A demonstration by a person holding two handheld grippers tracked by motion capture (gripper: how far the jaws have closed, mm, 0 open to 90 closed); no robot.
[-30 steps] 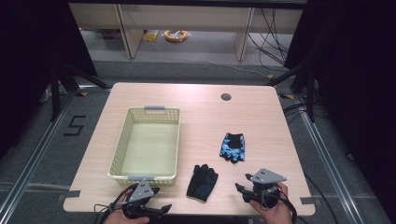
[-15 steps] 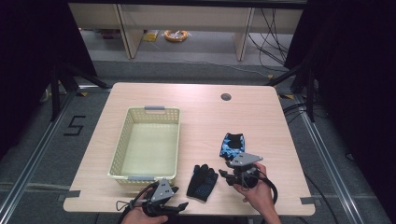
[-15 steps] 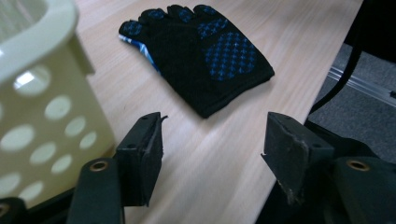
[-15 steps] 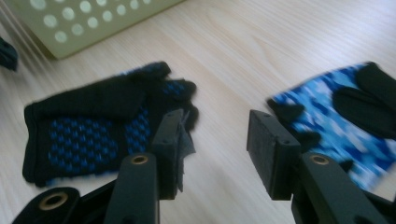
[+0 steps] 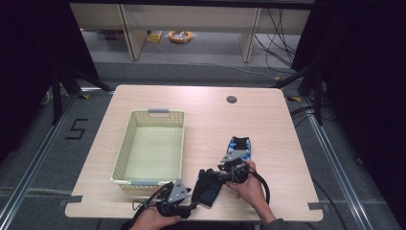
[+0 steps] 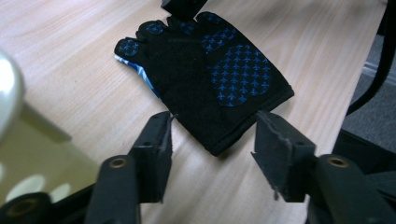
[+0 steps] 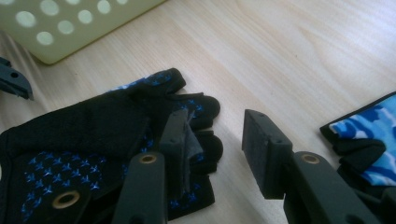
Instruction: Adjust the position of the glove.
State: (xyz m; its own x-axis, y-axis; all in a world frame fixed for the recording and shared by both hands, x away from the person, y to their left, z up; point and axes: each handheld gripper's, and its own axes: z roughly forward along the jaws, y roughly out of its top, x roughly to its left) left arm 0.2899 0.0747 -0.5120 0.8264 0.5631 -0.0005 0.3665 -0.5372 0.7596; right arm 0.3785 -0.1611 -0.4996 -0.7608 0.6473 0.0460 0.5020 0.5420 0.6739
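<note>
The high view is evenly lit from above: the pale table [image 5: 268, 124] is bright and clear, while the floor around it falls off into dim grey and the sides sink into near black. Shadows on the tabletop are soft and short. The picture is slightly soft, and straight edges bow a little toward the corners.

In the left gripper view, the black glove [image 6: 205, 79] is sharp, with a faint shadow at its near edge; the basket [image 6: 9, 93] at the left is a blurred, washed-out blob. In the right gripper view, the wood grain is crisp and bright.
</note>
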